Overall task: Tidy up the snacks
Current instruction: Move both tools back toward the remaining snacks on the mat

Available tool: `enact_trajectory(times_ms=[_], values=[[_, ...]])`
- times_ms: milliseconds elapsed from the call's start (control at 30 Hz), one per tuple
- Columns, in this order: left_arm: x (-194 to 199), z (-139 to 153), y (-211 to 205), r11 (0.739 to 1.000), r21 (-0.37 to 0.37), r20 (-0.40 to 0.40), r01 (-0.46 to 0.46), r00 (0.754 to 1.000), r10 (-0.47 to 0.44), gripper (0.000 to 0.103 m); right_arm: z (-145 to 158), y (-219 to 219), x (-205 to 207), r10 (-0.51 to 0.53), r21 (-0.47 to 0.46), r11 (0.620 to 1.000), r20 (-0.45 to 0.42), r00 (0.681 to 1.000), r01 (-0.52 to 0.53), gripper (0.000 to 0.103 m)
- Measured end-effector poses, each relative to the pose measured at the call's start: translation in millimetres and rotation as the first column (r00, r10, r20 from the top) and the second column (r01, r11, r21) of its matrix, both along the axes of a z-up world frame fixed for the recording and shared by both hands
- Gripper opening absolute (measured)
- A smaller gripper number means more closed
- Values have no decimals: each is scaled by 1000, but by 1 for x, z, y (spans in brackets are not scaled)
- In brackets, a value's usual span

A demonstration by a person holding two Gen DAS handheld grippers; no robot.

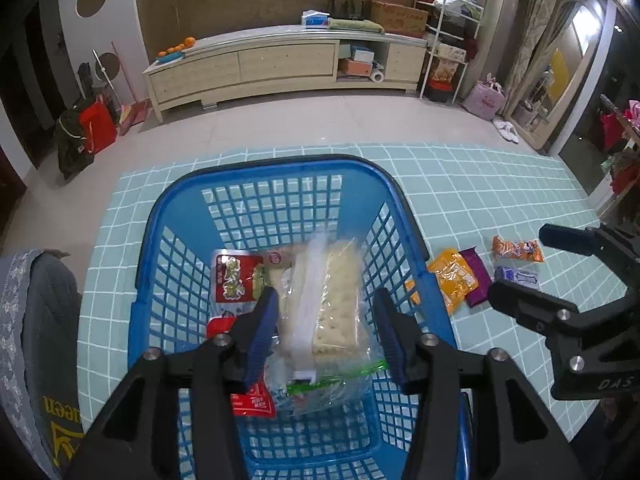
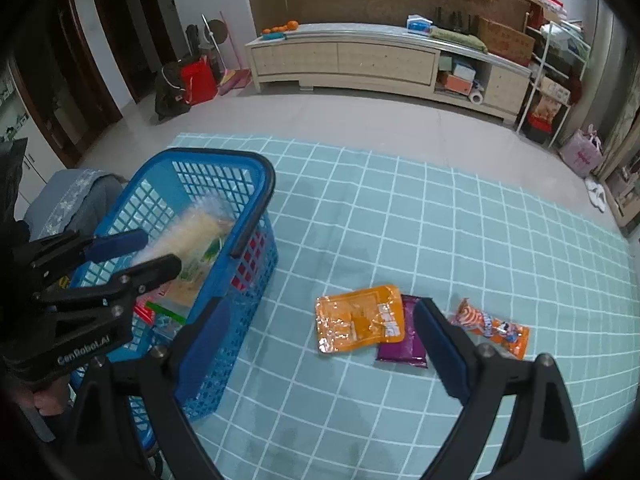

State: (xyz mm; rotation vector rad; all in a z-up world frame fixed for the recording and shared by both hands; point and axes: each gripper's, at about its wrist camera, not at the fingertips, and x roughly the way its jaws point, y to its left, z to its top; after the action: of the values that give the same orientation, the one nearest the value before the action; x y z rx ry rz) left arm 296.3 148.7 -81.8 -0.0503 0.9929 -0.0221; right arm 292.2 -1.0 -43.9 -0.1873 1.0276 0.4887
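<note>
A blue plastic basket (image 1: 264,168) stands on the teal checked cloth (image 1: 460,184); it also shows in the right wrist view (image 2: 256,172). In it lie a clear bag of pale crackers (image 1: 336,300), blurred, and a red packet (image 1: 234,276). My left gripper (image 1: 326,332) is open above the basket, its fingers either side of the cracker bag without touching it. My right gripper (image 2: 324,348) is open above the cloth, near an orange packet (image 2: 358,318), a purple packet (image 2: 402,340) and an orange-white wrapper (image 2: 492,326).
A small blue-white packet (image 1: 516,276) lies right of the basket. A grey cloth-covered seat (image 1: 36,320) is at the left. A long TV cabinet (image 1: 280,64), a white shelf rack (image 1: 448,44) and bags on the floor stand beyond the cloth.
</note>
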Motion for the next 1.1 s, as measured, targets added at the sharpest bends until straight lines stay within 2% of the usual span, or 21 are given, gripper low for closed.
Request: enact_trajectory(times_ms=[33,67,167,333,400,700,1100], values=[[-1,0,0,1000,0,1,0,1000,0,65,-1,-1,0,-1,2,1000,-3,1000,1,95],[-4,0,2,1000,3,3,-2,1000,2,68,-1,-1,0,-1,7,1000,-5,1000,1,95],[-13,4,4,1000,5,16,9,1000,-9,69,2,-2,-4,-2,15,1000,-1,1000,2,95],[-32,18,7,1000,5,49,4,999,-4,78,11,-7,-14,6,33,999,2,1000,-6,95],[-42,26,8,1000,-7,66,6,998,-6,78,17,-10,-21,10,49,999,8,1000,-10,95],[-78,54,-12,998,39,125,40,991,-44,79,45,-26,-52,21,69,997,54,998,-25,95],[-84,72,-65,988,89,142,125,980,-137,79,69,-80,-69,-19,88,996,93,996,10,95]])
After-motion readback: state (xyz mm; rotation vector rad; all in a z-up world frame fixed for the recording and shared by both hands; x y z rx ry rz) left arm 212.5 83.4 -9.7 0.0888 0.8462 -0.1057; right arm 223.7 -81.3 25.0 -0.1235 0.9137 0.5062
